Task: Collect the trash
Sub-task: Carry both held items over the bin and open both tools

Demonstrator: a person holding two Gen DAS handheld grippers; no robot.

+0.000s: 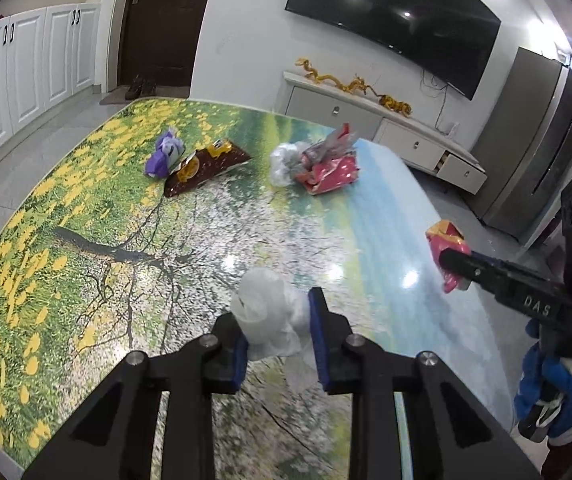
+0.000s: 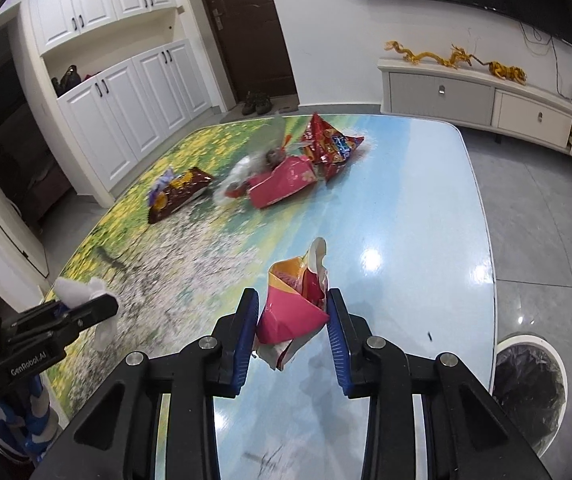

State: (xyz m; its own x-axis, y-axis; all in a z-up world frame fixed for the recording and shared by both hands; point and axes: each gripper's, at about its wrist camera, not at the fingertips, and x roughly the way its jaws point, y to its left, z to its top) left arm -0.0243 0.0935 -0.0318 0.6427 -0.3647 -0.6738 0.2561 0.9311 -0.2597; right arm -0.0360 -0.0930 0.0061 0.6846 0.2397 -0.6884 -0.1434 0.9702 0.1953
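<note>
My left gripper (image 1: 280, 336) is shut on a crumpled white plastic wad (image 1: 262, 312), held just above the flower-print table (image 1: 126, 220). The same wad (image 2: 74, 290) shows at the left gripper's tip (image 2: 100, 308) in the right wrist view. My right gripper (image 2: 293, 312) is shut on a folded pink and yellow wrapper (image 2: 291, 312), lifted off the table (image 2: 405, 220). From the left wrist view that wrapper (image 1: 445, 240) sticks out of the right gripper (image 1: 455, 270) at the right. A round bin with a black liner (image 2: 525, 384) stands on the floor by the table's right edge.
More trash lies at the far side of the table: a purple wrapper (image 1: 164, 156), a brown snack bag (image 1: 206, 166), clear plastic (image 1: 284, 162), a pink box (image 1: 331, 172) and a red snack bag (image 2: 327, 146). A TV cabinet (image 2: 485, 100) stands behind, and white cupboards (image 2: 134, 92) to the left.
</note>
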